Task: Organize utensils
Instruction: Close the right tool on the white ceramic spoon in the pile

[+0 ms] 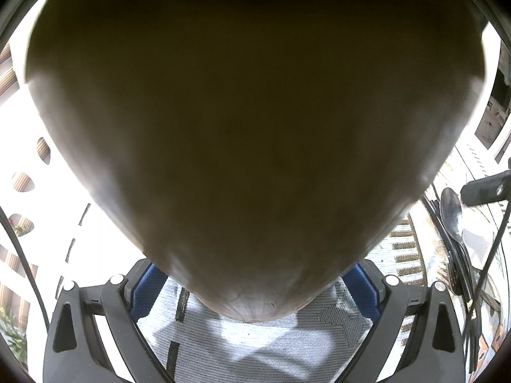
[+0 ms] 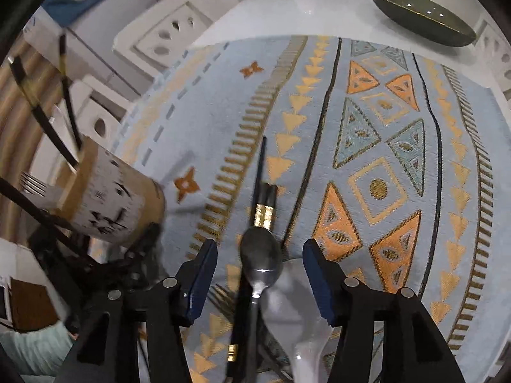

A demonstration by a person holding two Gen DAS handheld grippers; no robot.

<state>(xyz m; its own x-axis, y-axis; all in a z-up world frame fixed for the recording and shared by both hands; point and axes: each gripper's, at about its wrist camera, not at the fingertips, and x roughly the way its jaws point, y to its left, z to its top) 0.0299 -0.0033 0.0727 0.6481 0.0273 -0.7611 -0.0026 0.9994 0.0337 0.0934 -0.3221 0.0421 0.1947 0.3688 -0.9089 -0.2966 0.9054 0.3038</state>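
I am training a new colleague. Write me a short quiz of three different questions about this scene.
1. True or false: the right tongs are shut on the metal spoon.
2. Which tongs hold the utensil holder: (a) left, (b) right?
3. Fill in: the black chopsticks lie on a patterned ____.

Key: 1 false, they are open around it; 2 (a), the left tongs; 3 cloth.

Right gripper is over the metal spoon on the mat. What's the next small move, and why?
Probably ease the right gripper down and close on the metal spoon: its jaws stand open with the bowl between them, untouched. The holder waits in the left gripper.
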